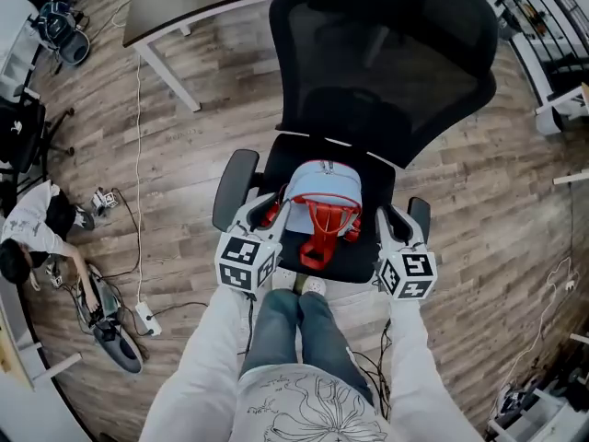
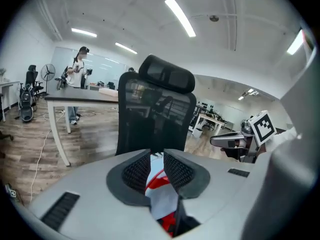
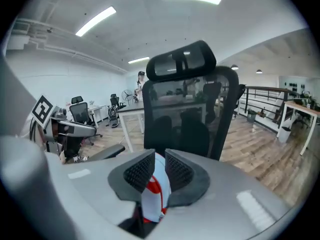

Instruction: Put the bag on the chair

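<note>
The left hand-held gripper [image 1: 267, 208] and right hand-held gripper [image 1: 383, 217] are each pinching the light-blue fabric bag with red straps [image 1: 322, 191], which is sitting on the black mesh office chair [image 1: 386, 90] at 12 o'clock. Opening both together, with its base fully seated, is advisable.

Grey-brown wood-plank floor [image 1: 184, 168] ran beneath a dark-topped, white-legged table [image 1: 184, 3] — above, long white fluorescent strip lights [image 2: 180, 16] lit a white ceiling [image 3: 235, 29] and pale walls.
</note>
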A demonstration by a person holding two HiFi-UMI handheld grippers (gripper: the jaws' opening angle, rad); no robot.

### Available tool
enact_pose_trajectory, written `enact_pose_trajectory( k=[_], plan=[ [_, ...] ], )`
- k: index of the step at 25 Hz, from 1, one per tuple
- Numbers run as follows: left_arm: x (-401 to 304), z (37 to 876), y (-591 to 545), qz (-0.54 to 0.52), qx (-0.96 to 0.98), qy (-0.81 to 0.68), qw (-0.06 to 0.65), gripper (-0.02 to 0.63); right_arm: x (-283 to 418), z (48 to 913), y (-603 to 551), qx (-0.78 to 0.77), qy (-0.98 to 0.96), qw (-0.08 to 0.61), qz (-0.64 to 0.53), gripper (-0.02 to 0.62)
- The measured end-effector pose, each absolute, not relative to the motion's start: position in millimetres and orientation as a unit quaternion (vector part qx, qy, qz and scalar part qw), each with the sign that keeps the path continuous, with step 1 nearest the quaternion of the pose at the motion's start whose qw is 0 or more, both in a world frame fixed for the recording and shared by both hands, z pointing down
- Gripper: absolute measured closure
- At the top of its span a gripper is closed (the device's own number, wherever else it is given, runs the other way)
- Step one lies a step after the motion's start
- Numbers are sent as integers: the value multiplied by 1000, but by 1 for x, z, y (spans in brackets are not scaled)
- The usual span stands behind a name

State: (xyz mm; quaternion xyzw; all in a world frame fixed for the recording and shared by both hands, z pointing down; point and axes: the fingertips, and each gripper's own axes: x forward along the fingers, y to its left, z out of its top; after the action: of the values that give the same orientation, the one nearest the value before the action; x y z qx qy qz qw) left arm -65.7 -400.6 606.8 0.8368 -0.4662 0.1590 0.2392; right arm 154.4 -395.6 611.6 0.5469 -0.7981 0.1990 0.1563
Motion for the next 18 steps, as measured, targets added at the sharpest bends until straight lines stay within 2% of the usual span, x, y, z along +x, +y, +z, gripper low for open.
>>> enact_pose_trajectory(
  k=[4, 13, 18],
  plan=[
    [-68, 545, -398, 125, 831, -503, 200, 587, 149, 550, -393, 568, -799, 105, 167, 558],
    [-61, 432, -366, 48, 818, -556, 137, 600, 136, 448, -362, 574, -811, 48, 102, 574],
    [-58, 391, -352, 41, 821, -561, 96, 600, 127, 400, -350, 579, -813, 12, 66, 574]
  ],
)
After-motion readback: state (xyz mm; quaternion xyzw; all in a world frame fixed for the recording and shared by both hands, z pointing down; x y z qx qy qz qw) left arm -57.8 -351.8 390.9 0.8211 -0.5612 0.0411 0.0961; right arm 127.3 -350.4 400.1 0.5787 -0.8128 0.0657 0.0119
